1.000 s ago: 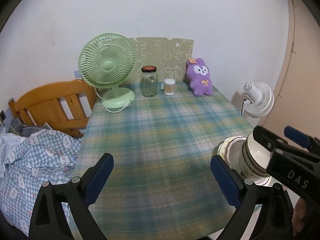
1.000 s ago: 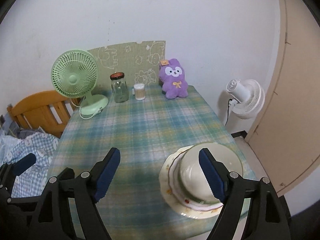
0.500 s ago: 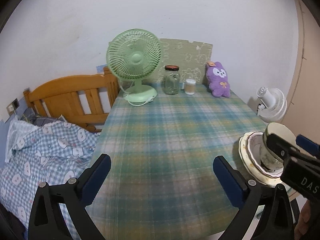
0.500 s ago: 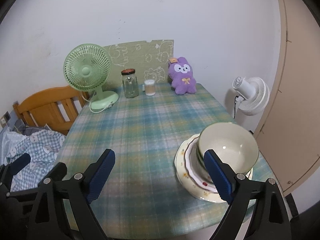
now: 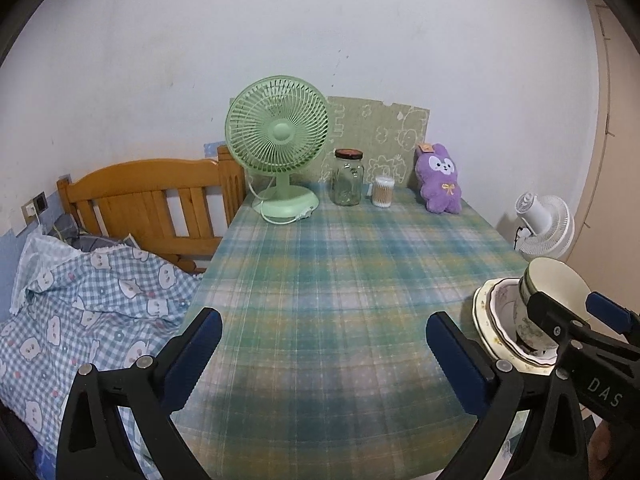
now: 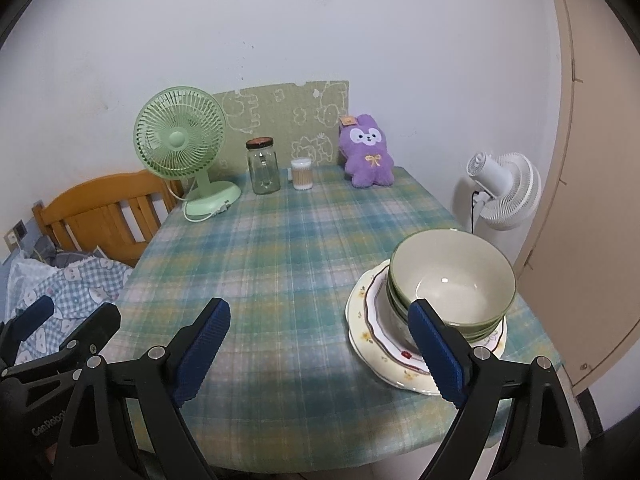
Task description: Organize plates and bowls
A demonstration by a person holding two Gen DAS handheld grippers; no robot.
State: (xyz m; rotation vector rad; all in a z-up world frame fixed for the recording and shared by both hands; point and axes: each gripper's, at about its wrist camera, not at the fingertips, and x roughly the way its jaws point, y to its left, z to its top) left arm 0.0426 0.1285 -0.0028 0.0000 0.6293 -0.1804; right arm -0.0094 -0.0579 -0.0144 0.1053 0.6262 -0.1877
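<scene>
Nested green-rimmed bowls [image 6: 452,276] stand on a scalloped plate [image 6: 378,312], which lies on a wide cream floral plate [image 6: 362,340]. This stack sits at the table's near right edge. My right gripper [image 6: 320,344] is open just left of the stack with only tablecloth between its fingers; its right finger [image 6: 436,352] overlaps the bowls in the picture. In the left wrist view the same bowls [image 5: 556,280] and plates [image 5: 486,312] are at the far right, partly hidden by the right gripper [image 5: 572,312]. My left gripper [image 5: 324,356] is open over bare cloth.
The plaid-covered table [image 5: 340,272] carries a green fan [image 5: 276,136], a glass jar [image 5: 347,180], a cotton-swab tub [image 5: 383,191] and a purple plush [image 5: 438,180] along the back. A wooden headboard [image 5: 148,196] and checked bedding [image 5: 80,300] lie left; a white fan [image 5: 544,228] stands right.
The right gripper has drawn back and down from over the bowls, which now stand clear to its right. The left gripper has pulled back to the left, bringing the bed further into its view.
</scene>
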